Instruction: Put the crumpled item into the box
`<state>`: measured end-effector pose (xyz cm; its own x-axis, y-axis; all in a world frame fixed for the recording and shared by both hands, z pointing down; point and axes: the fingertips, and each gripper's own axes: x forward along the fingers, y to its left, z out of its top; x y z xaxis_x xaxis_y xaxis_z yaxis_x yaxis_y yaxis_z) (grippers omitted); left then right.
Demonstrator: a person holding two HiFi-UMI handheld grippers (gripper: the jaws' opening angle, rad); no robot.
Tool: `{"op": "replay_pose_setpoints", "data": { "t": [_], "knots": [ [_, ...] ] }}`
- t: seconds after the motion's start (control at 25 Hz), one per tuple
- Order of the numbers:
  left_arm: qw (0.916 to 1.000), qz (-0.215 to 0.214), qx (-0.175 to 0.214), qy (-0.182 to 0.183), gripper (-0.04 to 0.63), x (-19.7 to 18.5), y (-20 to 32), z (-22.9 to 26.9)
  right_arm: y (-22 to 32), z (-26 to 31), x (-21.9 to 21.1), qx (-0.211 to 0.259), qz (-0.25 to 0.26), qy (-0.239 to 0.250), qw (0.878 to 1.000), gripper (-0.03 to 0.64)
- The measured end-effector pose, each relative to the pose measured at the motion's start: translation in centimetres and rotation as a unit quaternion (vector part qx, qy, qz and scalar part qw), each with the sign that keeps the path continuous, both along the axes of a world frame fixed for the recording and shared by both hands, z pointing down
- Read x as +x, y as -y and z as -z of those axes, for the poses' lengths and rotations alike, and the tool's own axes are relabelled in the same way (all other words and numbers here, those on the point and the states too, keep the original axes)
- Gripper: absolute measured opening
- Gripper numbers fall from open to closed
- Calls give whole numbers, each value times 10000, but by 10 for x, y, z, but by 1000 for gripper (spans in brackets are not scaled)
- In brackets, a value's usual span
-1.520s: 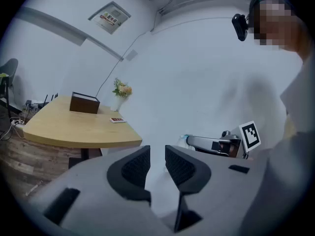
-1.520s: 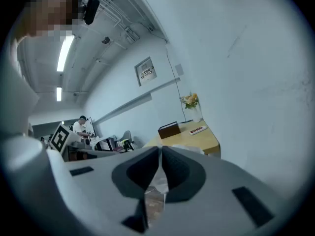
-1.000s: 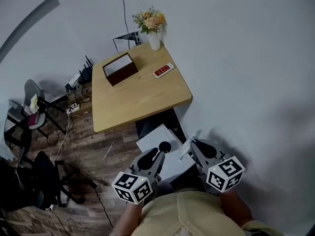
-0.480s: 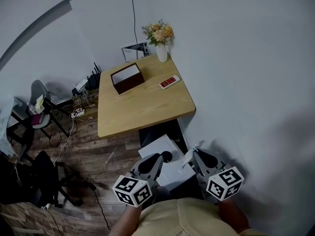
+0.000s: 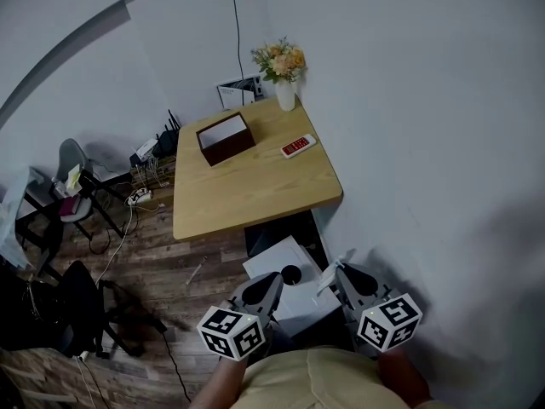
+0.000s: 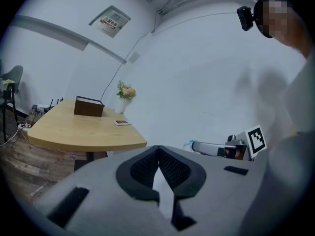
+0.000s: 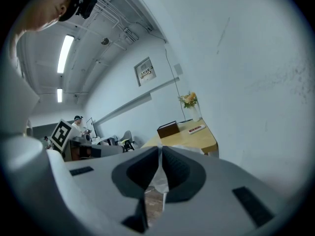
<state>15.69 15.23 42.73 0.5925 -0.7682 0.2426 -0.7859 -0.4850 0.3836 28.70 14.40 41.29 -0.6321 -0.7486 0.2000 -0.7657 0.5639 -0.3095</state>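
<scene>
The dark brown open box [image 5: 226,137] stands on the far part of a wooden table [image 5: 255,190]; it also shows in the left gripper view as the box [image 6: 89,106] and in the right gripper view as the box [image 7: 169,129]. My right gripper [image 5: 335,267] [image 7: 161,149] is low and close to my body, well short of the table, shut on a pale crumpled item [image 7: 160,178], which pokes out white as the crumpled item [image 5: 326,272]. My left gripper [image 5: 274,278] [image 6: 158,149] hangs beside it, shut, with nothing between its pads.
A red remote [image 5: 296,146] lies right of the box, and a vase of flowers [image 5: 283,68] stands at the table's far corner. A white bin-like unit [image 5: 277,262] sits under the table's near edge. Chairs [image 5: 72,177] and cables crowd the floor at left. A wall runs along the right.
The view has shifted slightly, so the table sits a little lower and further right in the frame. Both grippers keep their places near my body, still shut.
</scene>
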Motion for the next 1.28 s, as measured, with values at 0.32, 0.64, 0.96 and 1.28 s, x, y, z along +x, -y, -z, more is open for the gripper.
{"op": "replay_pose_setpoints", "data": {
  "t": [0.32, 0.64, 0.96, 1.28],
  "knots": [
    [9999, -46, -114, -46, 21, -11, 11, -8, 10, -7, -11, -110, -18, -137, 9998, 41],
    [9998, -153, -124, -81, 21, -36, 48, -7, 45, -7, -32, -160, -154, -261, 9994, 41],
    [9996, -154, -208, -77, 23, -69, 85, -5, 88, 3, -62, -133, -183, -293, 9993, 41],
    [9989, -333, -289, -131, 23, -89, 119, -7, 118, 2, -88, -221, -305, -351, 9987, 41]
  ]
}}
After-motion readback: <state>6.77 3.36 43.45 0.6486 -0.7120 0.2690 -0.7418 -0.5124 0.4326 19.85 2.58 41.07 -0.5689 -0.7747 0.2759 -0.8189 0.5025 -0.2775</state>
